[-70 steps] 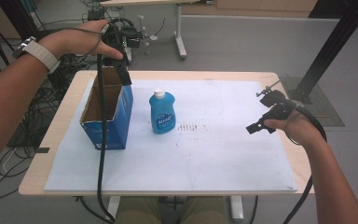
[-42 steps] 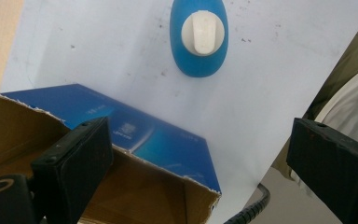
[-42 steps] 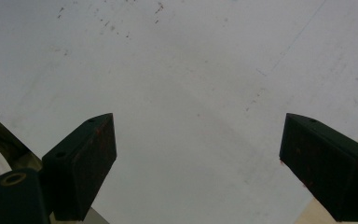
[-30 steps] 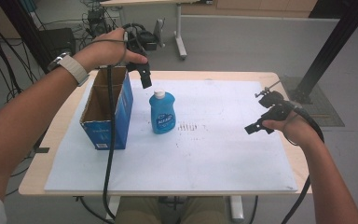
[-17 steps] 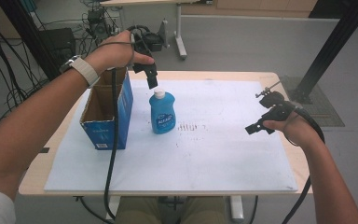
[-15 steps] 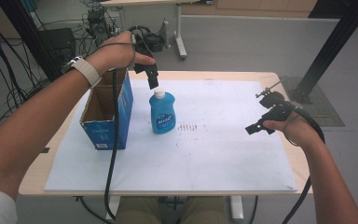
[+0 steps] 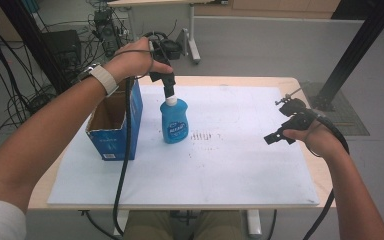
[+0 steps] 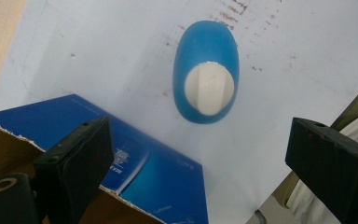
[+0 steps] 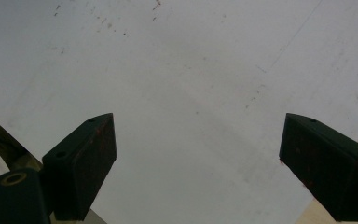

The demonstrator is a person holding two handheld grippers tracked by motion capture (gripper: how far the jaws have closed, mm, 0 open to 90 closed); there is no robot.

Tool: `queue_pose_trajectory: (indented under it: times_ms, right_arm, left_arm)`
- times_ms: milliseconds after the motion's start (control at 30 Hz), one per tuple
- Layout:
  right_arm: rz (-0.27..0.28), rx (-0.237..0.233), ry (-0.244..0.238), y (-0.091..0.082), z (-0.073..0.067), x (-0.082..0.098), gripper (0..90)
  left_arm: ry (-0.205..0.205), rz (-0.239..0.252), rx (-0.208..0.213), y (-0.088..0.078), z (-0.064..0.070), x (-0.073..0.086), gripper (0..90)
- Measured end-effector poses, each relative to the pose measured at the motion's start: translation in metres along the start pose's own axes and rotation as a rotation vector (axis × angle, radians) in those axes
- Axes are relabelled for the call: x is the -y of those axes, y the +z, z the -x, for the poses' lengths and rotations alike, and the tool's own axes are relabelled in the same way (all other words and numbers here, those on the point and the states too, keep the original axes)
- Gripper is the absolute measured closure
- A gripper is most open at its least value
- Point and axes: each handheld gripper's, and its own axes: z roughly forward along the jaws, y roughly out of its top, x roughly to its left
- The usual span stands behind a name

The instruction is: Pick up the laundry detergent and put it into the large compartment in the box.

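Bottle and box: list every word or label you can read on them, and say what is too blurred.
Bottle: a label with white lettering, too blurred to read.
Box: a small white label low on its front, too small to read.
Box side, in the left gripper view: white fine print, blurred, unreadable.
No other text can be read.

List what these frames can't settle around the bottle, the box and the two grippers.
- Blue box: its floor is hidden by its own walls in the high view.
- Bottle: label print too small in the high view; the left gripper view shows its cap from above.
- Left gripper: jaw gap hidden in the high view.
- Right gripper: small, jaws unclear there.
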Motion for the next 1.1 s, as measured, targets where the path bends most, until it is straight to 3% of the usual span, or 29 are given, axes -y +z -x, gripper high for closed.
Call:
queue_pose_trajectory:
  times_ms: [167,867,1100]
  right_arm:
    - [0.001,0.001,0.003,0.0,0.0,0.001,10.9]
    - [-0.003,0.005,0.007,-0.001,-0.001,0.003,11.9]
    - [-0.004,0.002,0.006,0.001,-0.001,0.003,11.9]
  left_arm:
    - [-0.001,-0.003,-0.011,0.001,0.003,-0.002,8.2]
    - [-0.024,0.0,0.015,0.012,0.002,-0.011,10.3]
    - [-0.026,-0.012,0.019,0.022,0.002,-0.015,9.7]
